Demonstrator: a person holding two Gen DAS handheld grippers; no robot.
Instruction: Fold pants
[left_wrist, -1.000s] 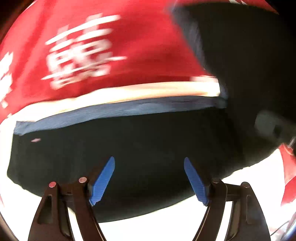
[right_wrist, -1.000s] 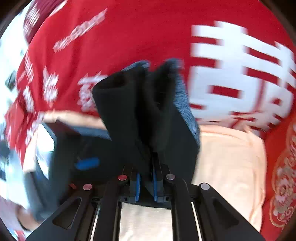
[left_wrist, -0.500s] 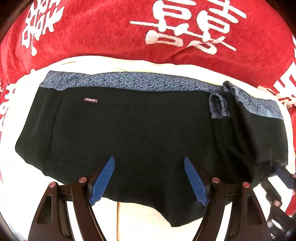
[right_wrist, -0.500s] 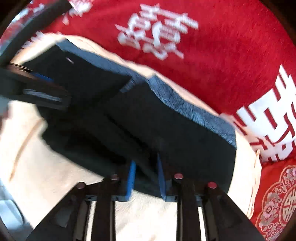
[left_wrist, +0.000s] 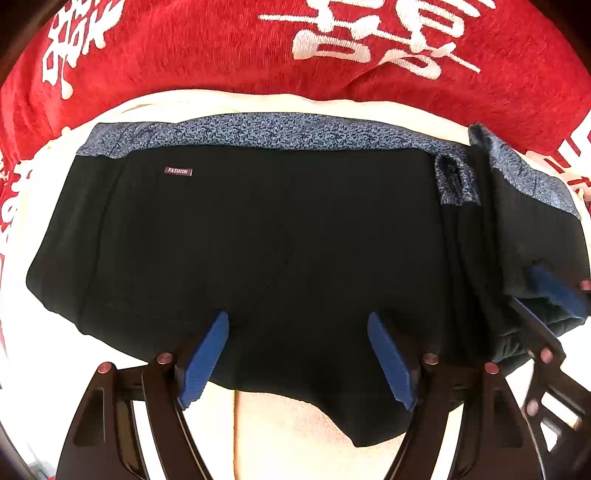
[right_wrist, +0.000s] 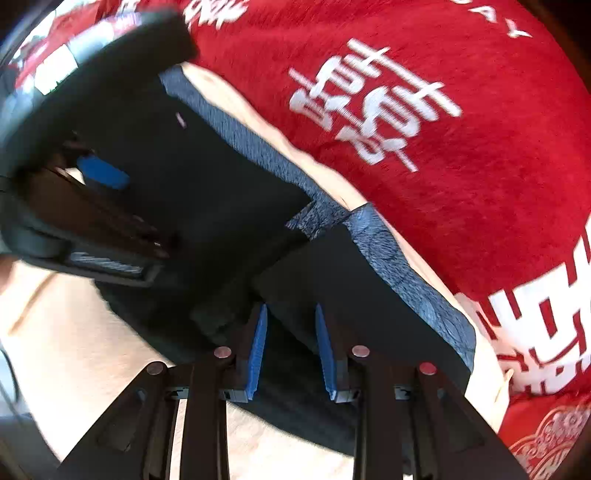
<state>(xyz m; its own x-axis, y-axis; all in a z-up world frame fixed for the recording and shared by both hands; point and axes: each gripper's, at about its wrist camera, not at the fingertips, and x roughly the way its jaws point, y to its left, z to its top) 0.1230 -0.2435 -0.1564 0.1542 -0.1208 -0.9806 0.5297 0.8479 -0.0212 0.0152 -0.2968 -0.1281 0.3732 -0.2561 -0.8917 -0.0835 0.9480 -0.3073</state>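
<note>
We're looking down on the black fabric pants with a blue-grey patterned waistband (left_wrist: 258, 229), lying flat on a cream-coloured cloth (left_wrist: 288, 435) that sits over a red plush blanket with white Chinese characters (left_wrist: 207, 48). Our left gripper (left_wrist: 297, 360) hovers over the near edge of the pants, its blue ribbed fingers (left_wrist: 205, 360) spread wide with nothing between them. A small dark label reading FASHION (left_wrist: 178, 171) sits just below the waistband on the left. Over on the right side of this view, a flap of the pants is folded across, its waistband edge running down at an angle, and we can see the right gripper (left_wrist: 554, 295) at that flap's lower end. Switching to the right wrist view, the right gripper (right_wrist: 291, 347) has its blue fingers (right_wrist: 258, 347) parted by a narrow gap, and the dark pants (right_wrist: 351, 295) lie under and between them; we can't tell whether the fabric is actually pinched. The folded flap's patterned band meets the main waistband just ahead of these fingers. The left gripper (right_wrist: 103, 173) shows blurred at upper left in this view, above the pants, and the red blanket (right_wrist: 424, 129) fills the right.
</note>
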